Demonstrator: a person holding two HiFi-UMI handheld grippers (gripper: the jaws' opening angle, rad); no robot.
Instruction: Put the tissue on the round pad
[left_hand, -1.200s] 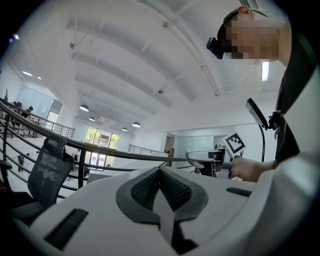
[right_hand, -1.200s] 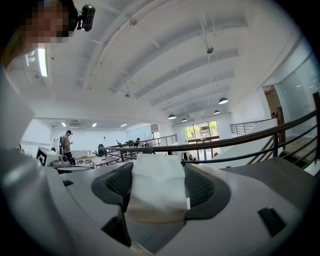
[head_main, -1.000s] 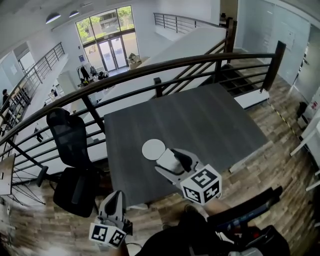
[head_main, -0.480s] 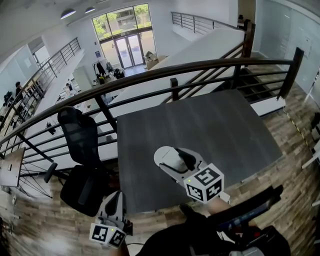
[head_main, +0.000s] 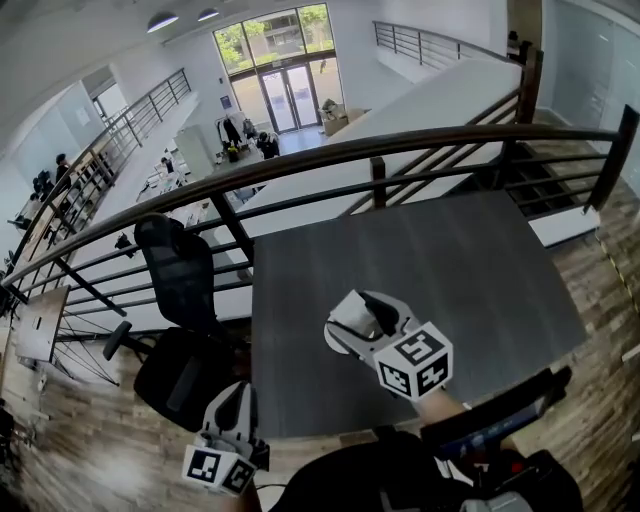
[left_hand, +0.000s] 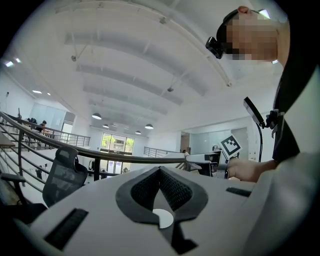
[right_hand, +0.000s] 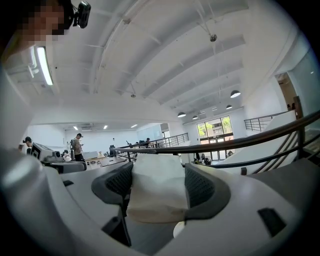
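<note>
From the head view, the right gripper (head_main: 362, 312) hangs over the near-left part of the dark grey tabletop (head_main: 460, 270). A white tissue (head_main: 345, 318) is pinched at its tip, and its marker cube (head_main: 415, 362) points back toward the person. The tissue sits low over the tabletop, but whether it touches the surface cannot be told. The left gripper (head_main: 233, 392) is well apart from it, off the tabletop's near-left corner and over the wooden floor (head_main: 70, 440), just beside a black office chair (head_main: 175, 330). A dark metal railing (head_main: 300, 165) runs along the tabletop's far edge.

In the left gripper view, the left gripper (left_hand: 160, 172) has its jaws pressed together, the dark pads meeting in a point with nothing between them. The mesh-backed chair (left_hand: 62, 172) stands to its left and the railing (left_hand: 125, 156) crosses behind. At the right are the person's hand (left_hand: 245, 170) and the other gripper's marker cube (left_hand: 230, 145).

In the right gripper view, the right gripper (right_hand: 158, 172) has its jaws clamped on the tissue (right_hand: 155, 200). The folded white sheet fills the gap between the two dark pads and stands up a little past their tips. The railing (right_hand: 225, 145) runs behind it, and a person (right_hand: 78, 147) stands far off at the left.
</note>
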